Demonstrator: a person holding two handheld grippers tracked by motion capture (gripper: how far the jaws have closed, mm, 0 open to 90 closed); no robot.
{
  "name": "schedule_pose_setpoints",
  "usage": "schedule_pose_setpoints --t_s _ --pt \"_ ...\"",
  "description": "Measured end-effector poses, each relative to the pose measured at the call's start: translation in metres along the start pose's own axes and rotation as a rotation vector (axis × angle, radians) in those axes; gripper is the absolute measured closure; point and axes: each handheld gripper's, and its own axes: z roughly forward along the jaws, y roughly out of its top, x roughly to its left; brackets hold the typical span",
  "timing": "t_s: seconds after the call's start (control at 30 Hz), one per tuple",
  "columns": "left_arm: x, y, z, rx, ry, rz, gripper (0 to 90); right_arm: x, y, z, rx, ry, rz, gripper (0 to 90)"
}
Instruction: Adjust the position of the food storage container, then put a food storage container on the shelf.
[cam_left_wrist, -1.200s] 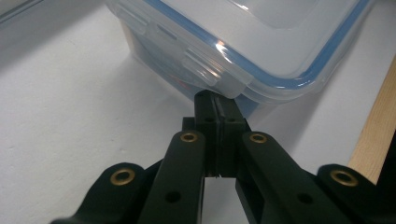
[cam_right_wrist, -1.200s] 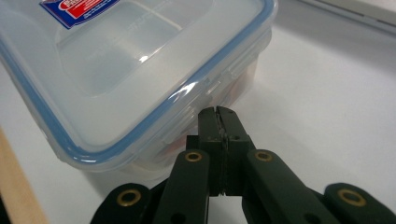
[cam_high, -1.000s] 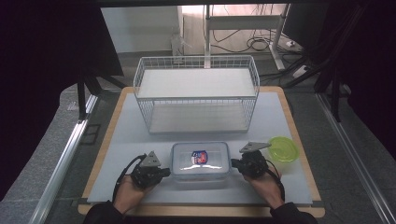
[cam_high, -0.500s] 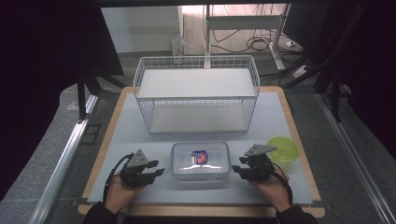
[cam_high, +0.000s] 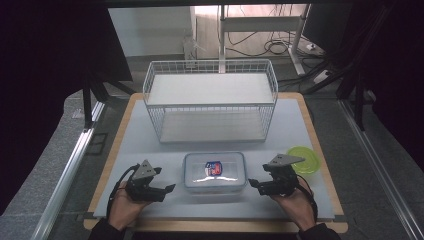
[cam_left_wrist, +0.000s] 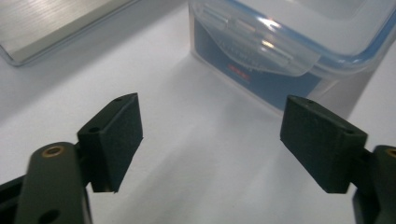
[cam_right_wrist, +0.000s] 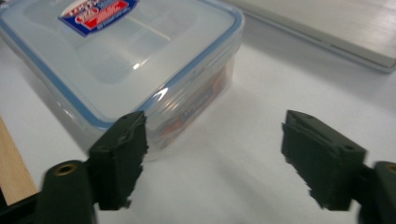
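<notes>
Both grippers stand wide and hold nothing; their jaws have just been opening. Left gripper (cam_high: 169, 189) sits just left of the lidded container (cam_high: 215, 172), right gripper (cam_high: 255, 185) just right of it, neither touching it. Landmark: the container rests on the bench (cam_high: 300, 135), in front of the wire basket (cam_high: 210, 102), with the green bowl (cam_high: 305, 159) to its right. The next step is probably a two-sided lift: align each gripper level with the container's end, close evenly below the lid latch (cam_left_wrist: 254, 44), and avoid tilting.
</notes>
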Motion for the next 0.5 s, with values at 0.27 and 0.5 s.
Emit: schedule_pose_setpoints --t_s 0.27,0.5 --pt "-0.001 0.005 0.0 -0.044 -0.04 -0.015 6.6 0.002 0.005 -0.001 -0.035 0.024 0.003 8.6" --pt "-0.004 0.022 0.004 -0.106 -0.102 0.005 2.2 0.009 0.013 0.005 -0.03 0.071 -0.036 1.8"
